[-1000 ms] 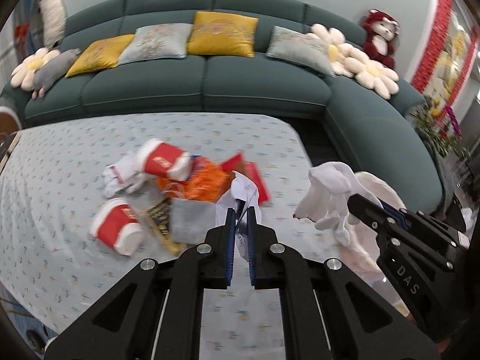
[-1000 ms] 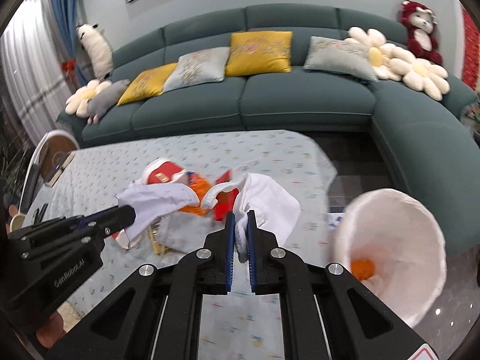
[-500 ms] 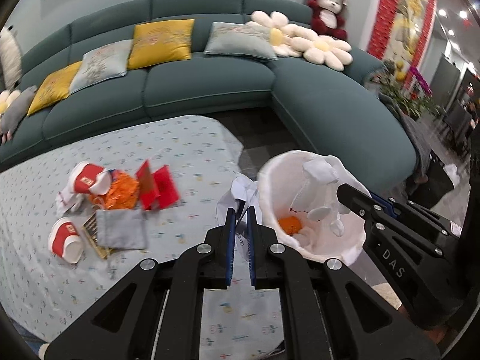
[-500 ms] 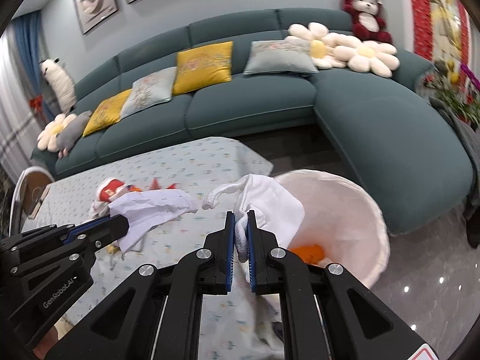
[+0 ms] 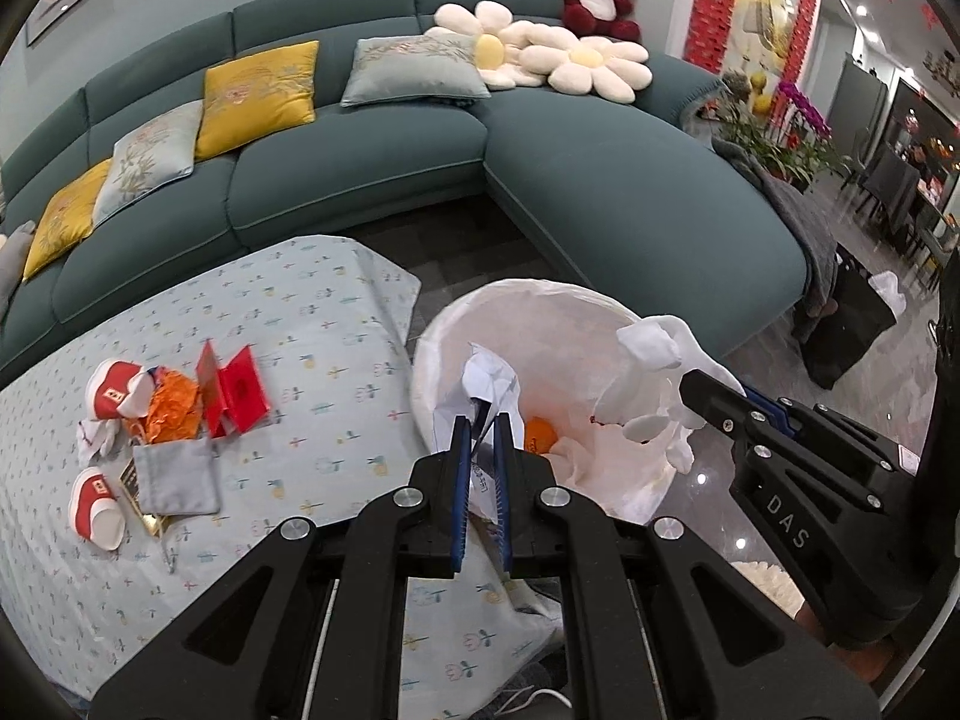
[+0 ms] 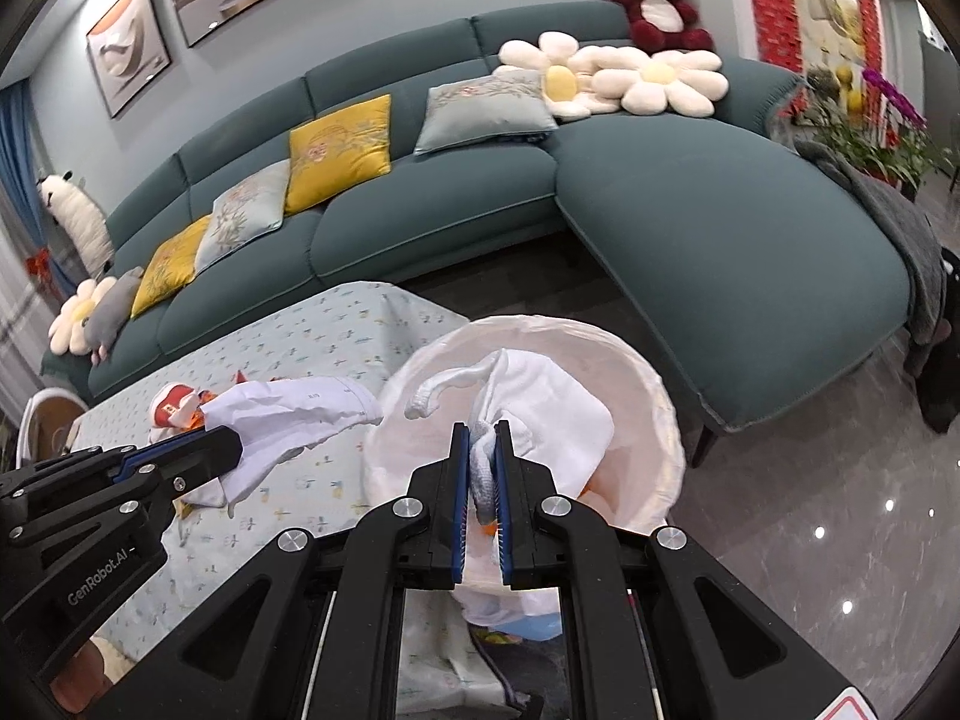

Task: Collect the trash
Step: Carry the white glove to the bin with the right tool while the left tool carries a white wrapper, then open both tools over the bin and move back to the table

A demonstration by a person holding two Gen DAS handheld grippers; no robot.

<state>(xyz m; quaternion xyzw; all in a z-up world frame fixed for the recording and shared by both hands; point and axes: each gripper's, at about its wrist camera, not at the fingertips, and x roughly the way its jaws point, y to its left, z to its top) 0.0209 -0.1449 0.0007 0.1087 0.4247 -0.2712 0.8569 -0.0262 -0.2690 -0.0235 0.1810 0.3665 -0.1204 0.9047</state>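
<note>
My left gripper (image 5: 480, 420) is shut on a crumpled white paper (image 5: 487, 381) and holds it over the near rim of the white-lined trash bin (image 5: 540, 306). My right gripper (image 6: 481, 429) is shut on a white cloth (image 6: 552, 414) and holds it above the bin (image 6: 648, 384); it also shows in the left wrist view (image 5: 714, 390). An orange scrap (image 5: 540, 429) lies inside the bin. On the table (image 5: 312, 324) lie two red-and-white cups (image 5: 111, 393), orange wrappers (image 5: 174, 408), red envelopes (image 5: 237, 390) and a grey pouch (image 5: 174, 477).
A teal sectional sofa (image 5: 600, 192) with cushions curves behind the table and bin. The bin stands on the tiled floor at the table's right end. Potted flowers (image 5: 780, 126) and a dark bag (image 5: 852, 324) are at the far right.
Both grippers have carried their loads rightward from above the table pile to over the bin. The bin has come into view, close below both grippers.
</note>
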